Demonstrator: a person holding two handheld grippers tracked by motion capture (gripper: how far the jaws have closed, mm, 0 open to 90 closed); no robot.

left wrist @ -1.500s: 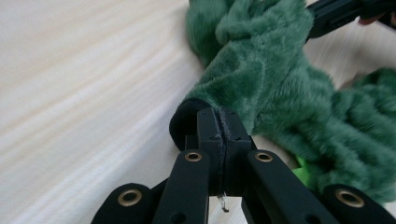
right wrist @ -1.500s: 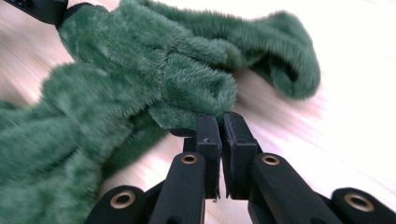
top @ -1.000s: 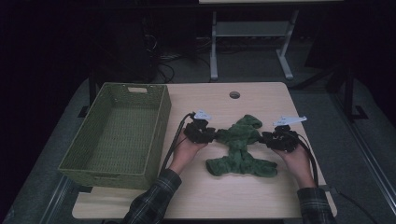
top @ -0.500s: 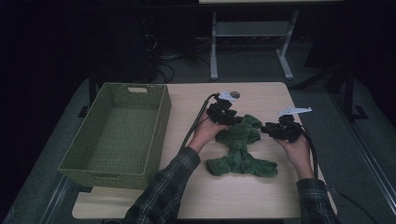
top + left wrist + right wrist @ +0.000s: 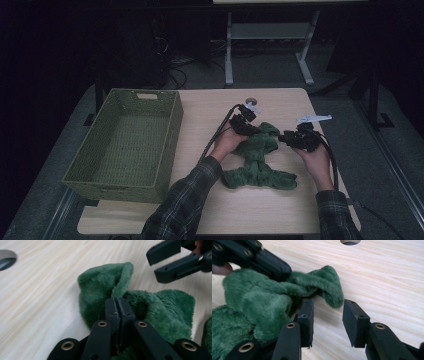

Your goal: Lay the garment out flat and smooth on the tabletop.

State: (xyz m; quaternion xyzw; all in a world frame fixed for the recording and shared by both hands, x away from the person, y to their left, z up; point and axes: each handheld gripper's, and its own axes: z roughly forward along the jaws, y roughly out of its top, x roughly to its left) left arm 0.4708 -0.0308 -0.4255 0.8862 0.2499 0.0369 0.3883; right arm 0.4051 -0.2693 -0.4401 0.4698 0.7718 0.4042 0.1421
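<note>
A crumpled green fleece cloth (image 5: 257, 162) lies on the right half of the wooden table (image 5: 210, 107). My left gripper (image 5: 253, 129) is at the cloth's far end. Its jaws have just been closing, and in the left gripper view they (image 5: 119, 303) are pressed together on a raised fold of the cloth (image 5: 100, 287). My right gripper (image 5: 284, 138) sits at the cloth's upper right edge. Its jaws (image 5: 328, 315) stand open on the tabletop, with a hanging tip of the cloth (image 5: 332, 287) just above and beyond the gap. Each gripper view shows the other gripper close by: the right gripper (image 5: 160, 263) and the left gripper (image 5: 274, 267).
A green woven basket (image 5: 172, 130) with nothing in it stands on the left half of the table. A round cable hole (image 5: 251, 101) lies just beyond the left gripper. Black cables trail from both grippers toward the front edge. A metal stand (image 5: 229, 55) rises behind the table.
My left hand has swung from the cloth's left side up and right to its far end, where the jaws have shut on a fold. The right gripper has hardly moved.
</note>
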